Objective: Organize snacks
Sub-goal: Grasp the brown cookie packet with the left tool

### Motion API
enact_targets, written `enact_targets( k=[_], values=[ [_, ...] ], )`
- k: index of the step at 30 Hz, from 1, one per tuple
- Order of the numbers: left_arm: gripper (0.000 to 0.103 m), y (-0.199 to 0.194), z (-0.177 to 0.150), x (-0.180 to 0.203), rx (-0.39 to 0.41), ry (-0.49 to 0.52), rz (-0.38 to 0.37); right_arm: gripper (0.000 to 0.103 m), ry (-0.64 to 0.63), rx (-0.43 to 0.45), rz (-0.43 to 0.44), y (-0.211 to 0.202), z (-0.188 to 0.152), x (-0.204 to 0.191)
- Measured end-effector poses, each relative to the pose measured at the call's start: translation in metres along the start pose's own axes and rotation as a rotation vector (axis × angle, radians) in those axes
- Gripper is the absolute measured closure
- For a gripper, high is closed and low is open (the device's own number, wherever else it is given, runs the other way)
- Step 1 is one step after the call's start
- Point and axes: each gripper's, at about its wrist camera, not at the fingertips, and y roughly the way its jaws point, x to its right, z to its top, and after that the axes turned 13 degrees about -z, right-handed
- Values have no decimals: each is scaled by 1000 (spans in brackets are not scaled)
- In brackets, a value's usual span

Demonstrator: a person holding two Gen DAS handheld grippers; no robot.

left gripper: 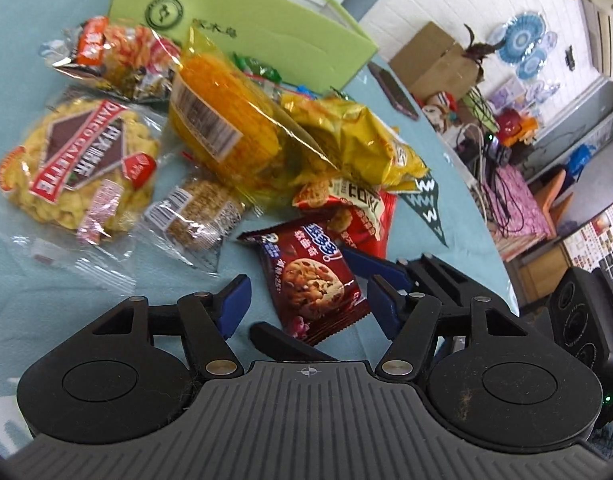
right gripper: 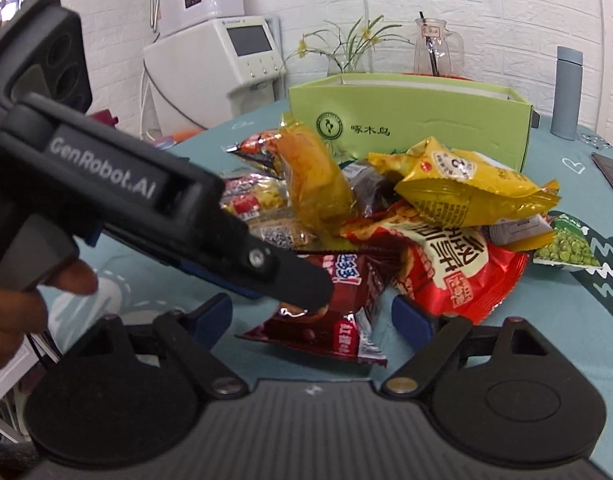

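Note:
A dark red cookie packet (left gripper: 312,280) lies on the teal tablecloth at the near edge of a snack pile. My left gripper (left gripper: 306,304) is open, its blue pads on either side of the packet. In the right wrist view the same packet (right gripper: 338,308) lies between the open fingers of my right gripper (right gripper: 312,316), and the left gripper's finger (right gripper: 298,280) reaches over it from the left. The pile holds a yellow packet (right gripper: 462,188), a red packet (right gripper: 454,264), an orange packet (left gripper: 222,120) and clear-wrapped crackers (left gripper: 78,160). A green box (right gripper: 418,116) stands open behind the pile.
A phone (right gripper: 610,172) lies at the table's right. A grey bottle (right gripper: 566,92), a glass jug (right gripper: 436,48) and a plant stand behind the box. A green pea packet (right gripper: 566,246) lies right of the pile. White appliances stand at the far left.

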Motion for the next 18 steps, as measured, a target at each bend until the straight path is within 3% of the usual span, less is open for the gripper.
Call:
enact_targets(
  k=[3, 7, 10, 12, 13, 14, 18],
  values=[
    [75, 7, 6, 2, 0, 5, 25, 18, -26, 5, -10, 6, 1, -6],
    [80, 2, -2, 4, -8, 30, 39, 19, -46, 5, -27, 1, -1, -14],
    [79, -8, -12, 5, -19, 25, 37, 19, -39, -5, 4, -12, -5, -19],
    [71, -14, -14, 6, -7, 40, 72, 20, -32, -6, 19, -17, -9, -20],
    [61, -15, -13, 6, 2, 49, 96, 20, -27, -4, 14, -18, -9, -20],
    [57, -17, -13, 6, 15, 52, 118, 20, -24, -4, 4, -18, -8, -18],
    [56, -18, -14, 2, 25, 54, 114, 20, -12, -5, -27, -17, -10, -15]
  ],
)
